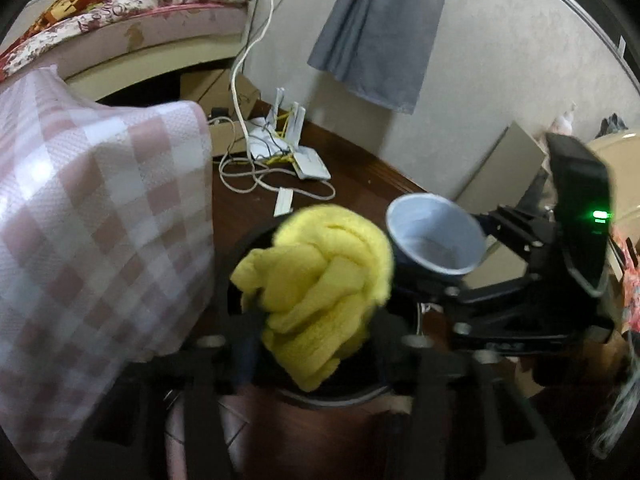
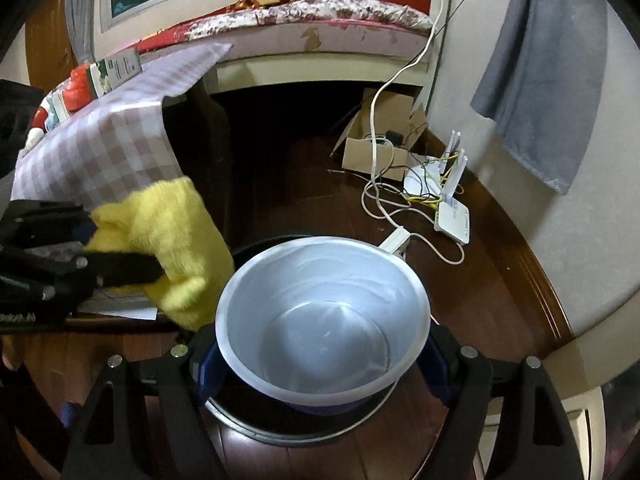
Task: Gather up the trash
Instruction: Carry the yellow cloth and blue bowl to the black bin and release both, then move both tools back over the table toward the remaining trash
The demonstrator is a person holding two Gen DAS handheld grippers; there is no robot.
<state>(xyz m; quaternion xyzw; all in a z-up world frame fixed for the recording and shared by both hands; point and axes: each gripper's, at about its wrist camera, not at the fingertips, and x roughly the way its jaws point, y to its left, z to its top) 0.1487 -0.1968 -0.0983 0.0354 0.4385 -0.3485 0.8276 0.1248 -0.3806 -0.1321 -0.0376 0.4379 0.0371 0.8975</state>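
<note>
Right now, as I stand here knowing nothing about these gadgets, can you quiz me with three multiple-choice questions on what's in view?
1. What lies right below the white cup?
A. a bed
B. a dark round bin
C. a cardboard box

2. What colour is the cloth between the fingers of the left gripper?
A. yellow
B. grey
C. red

3. What state is the cup in?
A. full of liquid
B. capped with a lid
C. empty and uncovered

Answers:
1 B, the bin's rim curves under the cup.
2 A, the crumpled cloth is bright yellow.
3 C, its bare bottom shows.
</note>
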